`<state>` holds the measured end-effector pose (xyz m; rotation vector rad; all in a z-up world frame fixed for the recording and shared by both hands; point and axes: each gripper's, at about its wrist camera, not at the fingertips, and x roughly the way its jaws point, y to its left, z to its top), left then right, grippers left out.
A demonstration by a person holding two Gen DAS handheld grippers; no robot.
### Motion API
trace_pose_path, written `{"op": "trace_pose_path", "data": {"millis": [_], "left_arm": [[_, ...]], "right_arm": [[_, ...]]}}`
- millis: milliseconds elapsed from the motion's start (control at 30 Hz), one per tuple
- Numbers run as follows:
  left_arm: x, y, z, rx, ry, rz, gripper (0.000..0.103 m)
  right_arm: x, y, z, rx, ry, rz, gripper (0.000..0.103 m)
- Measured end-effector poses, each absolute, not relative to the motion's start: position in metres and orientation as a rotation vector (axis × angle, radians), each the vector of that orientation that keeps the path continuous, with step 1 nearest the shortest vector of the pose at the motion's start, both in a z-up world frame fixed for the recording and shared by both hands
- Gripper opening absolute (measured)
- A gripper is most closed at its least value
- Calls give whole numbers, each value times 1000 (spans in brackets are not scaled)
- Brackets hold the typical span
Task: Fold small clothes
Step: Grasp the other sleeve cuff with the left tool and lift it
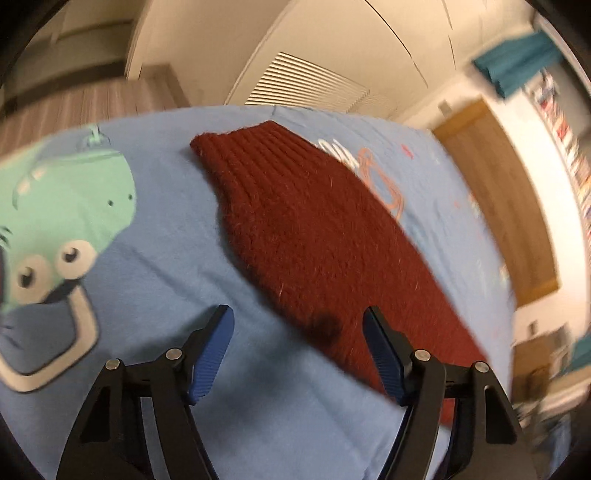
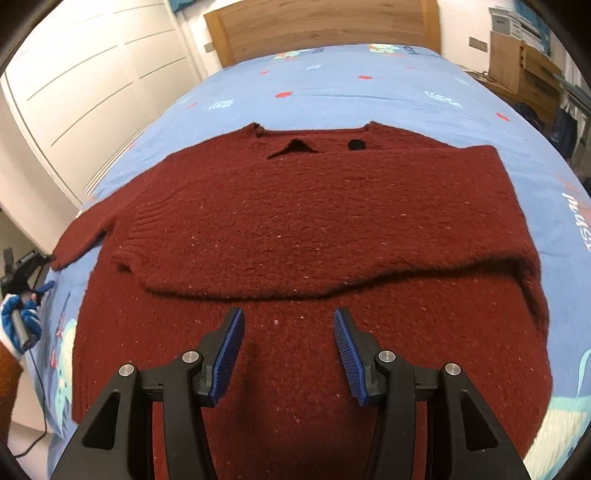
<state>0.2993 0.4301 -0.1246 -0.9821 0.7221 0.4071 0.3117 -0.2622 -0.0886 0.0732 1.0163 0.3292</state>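
in the left wrist view, your left gripper [image 1: 297, 325] is hovering with its blue pads [image 1: 212, 354] spread apart and gripping nothing. a sleeve of the maroon sweater [image 1: 306, 236] is lying flat on the blue bedsheet [image 1: 166, 206], stretching ahead of the gripper and passing under its right finger. a green cartoon print [image 1: 70, 199] is sitting ahead and to the left of the gripper. the picture is blurred.

in the right wrist view, your right gripper [image 2: 288, 326] is hovering over the sweater [image 2: 314, 221], fingers parted and empty. one sleeve is lying folded across the body just ahead of the fingertips; the other is reaching out ahead and to the left. the wooden headboard [image 2: 321, 26] is standing far ahead. your left gripper [image 2: 46, 286] is showing at the far left, near that outstretched cuff.
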Motion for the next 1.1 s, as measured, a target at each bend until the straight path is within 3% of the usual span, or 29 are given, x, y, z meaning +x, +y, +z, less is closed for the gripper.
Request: {"op": "trace_pose_path", "data": {"millis": [200, 367, 433, 500, 1100], "left_arm": [[300, 460, -133, -1215, 556, 307, 66], [310, 471, -131, -1273, 549, 277, 36], [309, 466, -133, -1285, 567, 291, 17], [308, 465, -127, -1291, 576, 309, 8], [330, 373, -39, -1215, 549, 149, 7]], "right_arm": [[306, -274, -80, 101, 1006, 323, 52], [299, -279, -73, 105, 987, 324, 52], [296, -282, -71, 118, 982, 323, 52], [292, -285, -68, 116, 974, 321, 52], [261, -330, -32, 174, 894, 318, 52]]}}
